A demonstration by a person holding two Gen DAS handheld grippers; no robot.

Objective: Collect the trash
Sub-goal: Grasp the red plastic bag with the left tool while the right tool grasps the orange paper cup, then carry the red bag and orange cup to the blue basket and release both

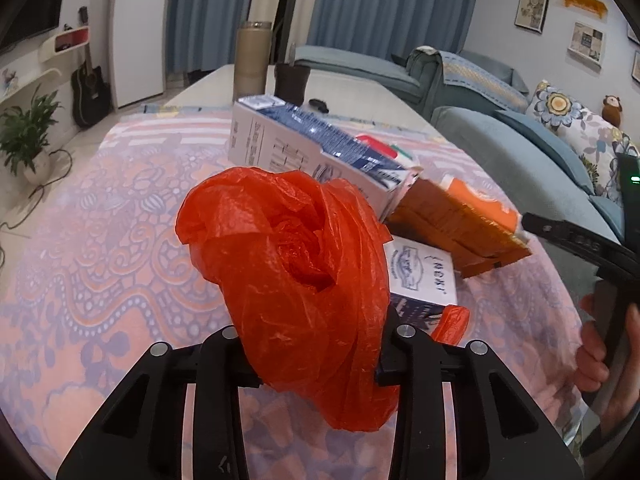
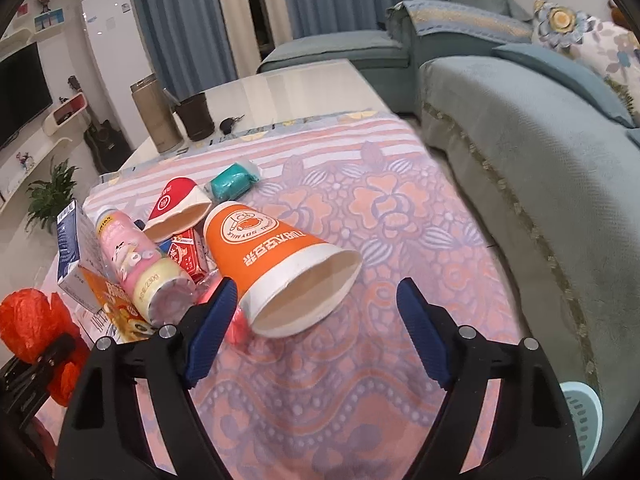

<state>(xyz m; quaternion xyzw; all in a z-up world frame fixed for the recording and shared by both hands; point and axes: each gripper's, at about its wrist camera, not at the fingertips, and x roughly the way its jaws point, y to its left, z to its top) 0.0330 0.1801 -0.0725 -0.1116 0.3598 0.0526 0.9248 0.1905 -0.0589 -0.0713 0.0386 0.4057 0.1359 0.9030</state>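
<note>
Plastic of the red bag [image 1: 296, 280] bunches, pinched in the left gripper [image 1: 316, 364]. Only the right wrist view shows the orange cup [image 2: 280, 268] lying on the tablecloth [image 2: 360, 380] before the spread right gripper [image 2: 316, 332].

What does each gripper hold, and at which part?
The left gripper pinches the red plastic bag at its bunched lower part. The right gripper is open, holding nothing.

Left wrist close, facing sofa [image 1: 500, 136]; right wrist low over tablecloth [image 2: 360, 360]; both share trash pile.
</note>
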